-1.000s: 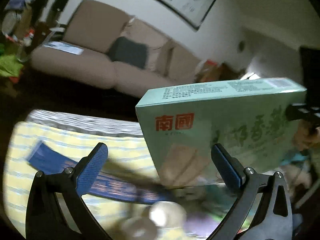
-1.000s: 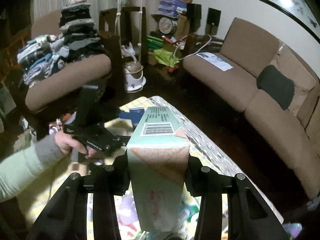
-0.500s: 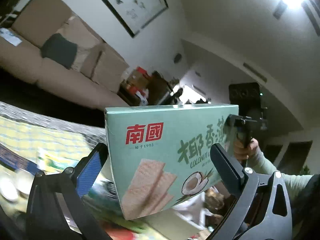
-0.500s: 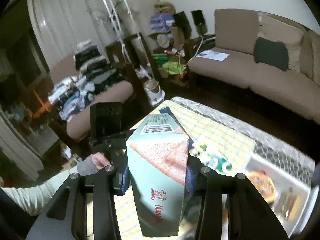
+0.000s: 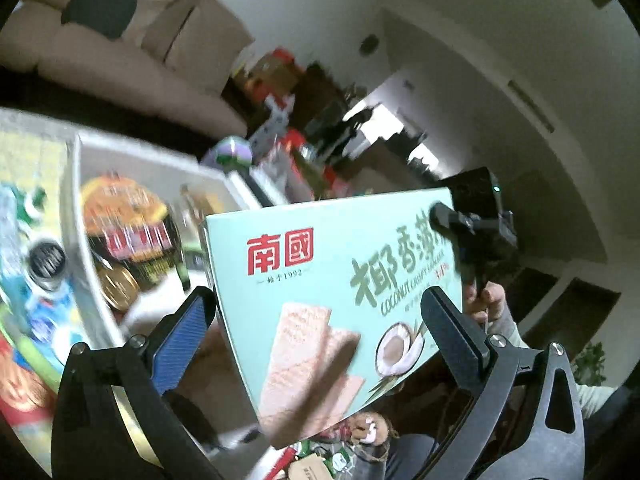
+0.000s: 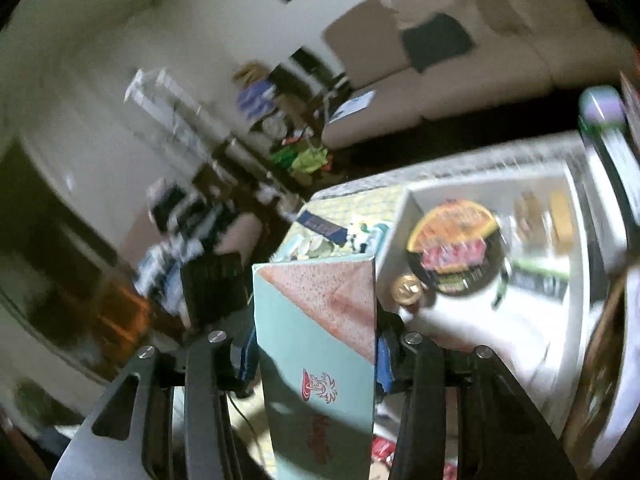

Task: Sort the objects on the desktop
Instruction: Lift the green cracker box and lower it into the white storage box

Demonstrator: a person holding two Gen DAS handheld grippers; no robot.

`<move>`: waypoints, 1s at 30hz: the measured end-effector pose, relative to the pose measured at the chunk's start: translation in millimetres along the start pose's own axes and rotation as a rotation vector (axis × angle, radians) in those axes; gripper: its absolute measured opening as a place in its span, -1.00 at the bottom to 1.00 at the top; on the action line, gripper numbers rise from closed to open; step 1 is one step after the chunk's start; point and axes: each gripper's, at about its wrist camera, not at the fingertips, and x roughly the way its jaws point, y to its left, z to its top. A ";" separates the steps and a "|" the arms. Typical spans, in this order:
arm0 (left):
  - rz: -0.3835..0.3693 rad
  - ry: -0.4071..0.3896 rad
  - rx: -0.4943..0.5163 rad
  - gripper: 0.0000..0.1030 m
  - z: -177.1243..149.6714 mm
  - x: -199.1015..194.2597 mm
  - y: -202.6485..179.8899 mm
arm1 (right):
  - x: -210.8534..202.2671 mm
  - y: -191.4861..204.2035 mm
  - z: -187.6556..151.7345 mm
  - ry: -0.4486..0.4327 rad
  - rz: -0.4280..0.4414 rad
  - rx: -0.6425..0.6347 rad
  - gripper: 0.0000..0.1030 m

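Observation:
My right gripper (image 6: pixel 316 344) is shut on a mint-green coconut wafer box (image 6: pixel 320 360) and holds it upright in the air, gripped by its narrow sides. The same box (image 5: pixel 332 300) fills the left wrist view, in front of my left gripper (image 5: pixel 320 320), which is open with its jaws wide and empty. The right gripper (image 5: pixel 468 232) grips the box's far end there. A white bin (image 6: pixel 576 320) lies below to the right, holding a round instant noodle bowl (image 6: pixel 456 252) and a gold round tin (image 6: pixel 408 288).
The bin (image 5: pixel 80 248) also shows at left in the left wrist view, with the noodle bowl (image 5: pixel 124 216). Snack packets (image 5: pixel 36 300) lie on the yellow checked tablecloth (image 6: pixel 360 204). A blue flat pack (image 6: pixel 324 224) lies beyond. A beige sofa (image 6: pixel 460 60) stands behind.
Both grippers have swung toward the white bin; the box has travelled with the right gripper and now hangs beside the bin. The left gripper stays open.

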 end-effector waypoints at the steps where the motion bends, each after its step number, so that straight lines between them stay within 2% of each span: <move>1: 0.016 0.021 -0.004 0.98 -5.8 8.9 -4.7 | -6.0 -18.2 -7.6 -0.010 0.016 0.045 -0.11; 4: 0.076 0.086 -0.036 0.98 -23.2 43.8 -2.6 | -14.8 -73.9 -24.8 -0.032 0.046 0.173 -0.10; 7: 0.142 0.126 -0.078 0.98 -29.7 62.9 2.6 | -8.0 -106.6 -36.1 -0.017 0.030 0.218 -0.01; 9: 0.188 0.156 -0.111 0.98 -35.3 75.5 13.2 | 1.4 -122.0 -41.7 0.020 -0.010 0.225 0.07; 11: 0.234 0.178 -0.073 0.98 -36.4 83.6 12.1 | 12.0 -136.4 -47.3 0.071 -0.072 0.215 0.32; 13: 0.272 0.212 -0.082 0.98 -33.5 91.9 17.9 | 18.8 -145.6 -50.8 0.094 -0.141 0.199 0.36; 14: 0.267 0.226 -0.085 0.95 -31.9 98.7 18.1 | 20.4 -149.4 -49.9 0.104 -0.175 0.201 0.36; 16: 0.248 0.245 -0.079 0.92 -30.5 105.8 8.5 | 25.6 -150.5 -48.0 0.145 -0.296 0.159 0.32; 17: 0.272 0.258 -0.056 0.92 -29.8 114.4 3.4 | 32.4 -150.0 -50.2 0.191 -0.403 0.110 0.47; 19: 0.329 0.287 -0.050 0.92 -31.7 125.6 -2.7 | 33.3 -150.0 -54.8 0.208 -0.473 0.068 0.55; 21: 0.369 0.307 -0.040 0.92 -34.7 129.6 -4.4 | 28.2 -145.7 -56.7 0.214 -0.496 0.038 0.57; 23: 0.427 0.325 -0.023 0.92 -40.2 133.6 -0.7 | 15.4 -129.6 -56.8 0.202 -0.609 -0.057 0.57; 27: 0.494 0.311 -0.041 0.92 -44.7 124.7 6.4 | -23.0 -88.1 -57.0 0.146 -0.647 -0.174 0.57; 30: 0.504 0.308 -0.051 0.91 -46.2 122.0 9.0 | -27.7 -77.1 -65.8 0.181 -0.560 -0.152 0.45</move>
